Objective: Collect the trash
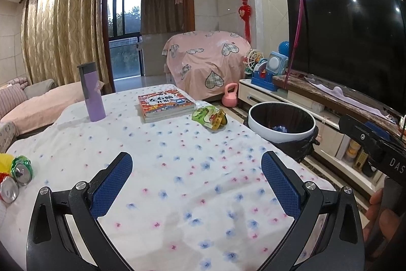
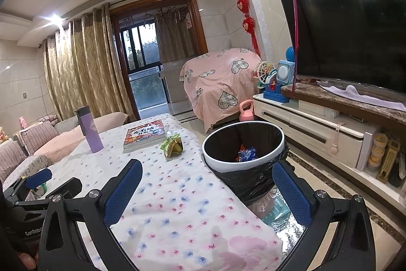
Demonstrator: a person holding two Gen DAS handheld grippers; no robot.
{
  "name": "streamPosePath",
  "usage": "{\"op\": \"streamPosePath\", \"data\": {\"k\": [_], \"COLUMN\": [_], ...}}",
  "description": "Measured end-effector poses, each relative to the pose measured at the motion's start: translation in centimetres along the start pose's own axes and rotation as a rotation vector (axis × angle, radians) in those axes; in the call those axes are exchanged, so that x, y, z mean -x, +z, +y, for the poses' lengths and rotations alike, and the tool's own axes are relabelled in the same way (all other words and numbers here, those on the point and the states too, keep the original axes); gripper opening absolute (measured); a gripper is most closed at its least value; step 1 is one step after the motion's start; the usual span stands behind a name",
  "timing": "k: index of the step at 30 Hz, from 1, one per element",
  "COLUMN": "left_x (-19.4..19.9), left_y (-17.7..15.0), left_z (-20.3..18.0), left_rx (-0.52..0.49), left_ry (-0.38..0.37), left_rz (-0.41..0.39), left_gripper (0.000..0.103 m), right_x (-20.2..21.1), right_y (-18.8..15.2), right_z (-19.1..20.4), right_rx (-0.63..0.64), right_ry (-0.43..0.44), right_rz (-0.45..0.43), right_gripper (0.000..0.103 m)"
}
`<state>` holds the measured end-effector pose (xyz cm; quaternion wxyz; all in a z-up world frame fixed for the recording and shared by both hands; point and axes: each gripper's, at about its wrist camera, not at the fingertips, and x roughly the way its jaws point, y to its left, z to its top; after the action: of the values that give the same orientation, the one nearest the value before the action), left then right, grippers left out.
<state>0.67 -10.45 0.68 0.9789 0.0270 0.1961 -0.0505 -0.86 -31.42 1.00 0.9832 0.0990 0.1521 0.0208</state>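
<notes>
Far left edge of the table [image 1: 177, 194], left wrist view: two crushed cans [image 1: 16, 177] lie on the flowered cloth beside a scrap of yellow wrapper [image 1: 6, 160], touching one another. The purple bottle [image 1: 91, 92] stands upright near the far left corner. The left gripper [image 1: 196, 184] hovers over bare cloth at mid-table, jaws spread wide, nothing between them. A stack of books [image 1: 165, 103] lies flat toward the far edge. Just right of the books, a green snack pouch [image 1: 209, 117] lies on its side, near the table's right edge. The trash bin [image 1: 281, 122], white rim and black liner, stands off the right side of the table; blue wrapper [image 2: 247, 153] is visible inside in the right wrist view. The right gripper [image 2: 206, 188] hangs over the table's near right corner, jaws wide apart and empty, one finger [image 2: 291, 192] in front of the bin's liner. The television [image 1: 350, 42] is at far right.
</notes>
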Motion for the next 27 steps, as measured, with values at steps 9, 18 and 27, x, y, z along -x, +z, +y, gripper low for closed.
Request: {"op": "streamPosePath", "data": {"k": [9,18,27], "left_x": [0.01,0.02,0.0], "left_y": [0.0,-0.02,-0.07], "left_z": [0.06,0.01,-0.05], "left_rx": [0.001,0.002,0.006], "left_ry": [-0.003,-0.003,-0.012], "left_rz": [0.0,0.001,0.01], "left_gripper": [0.103,0.103,0.103], "right_x": [-0.07,-0.07,-0.26], "right_y": [-0.05,-0.13,-0.44], "right_z": [0.08,0.16,0.5], "right_rx": [0.002,0.002,-0.005], "right_ry": [0.0,0.001,0.002], "right_rz": [0.001,0.002,0.012], "right_gripper": [0.103,0.103,0.103]}}
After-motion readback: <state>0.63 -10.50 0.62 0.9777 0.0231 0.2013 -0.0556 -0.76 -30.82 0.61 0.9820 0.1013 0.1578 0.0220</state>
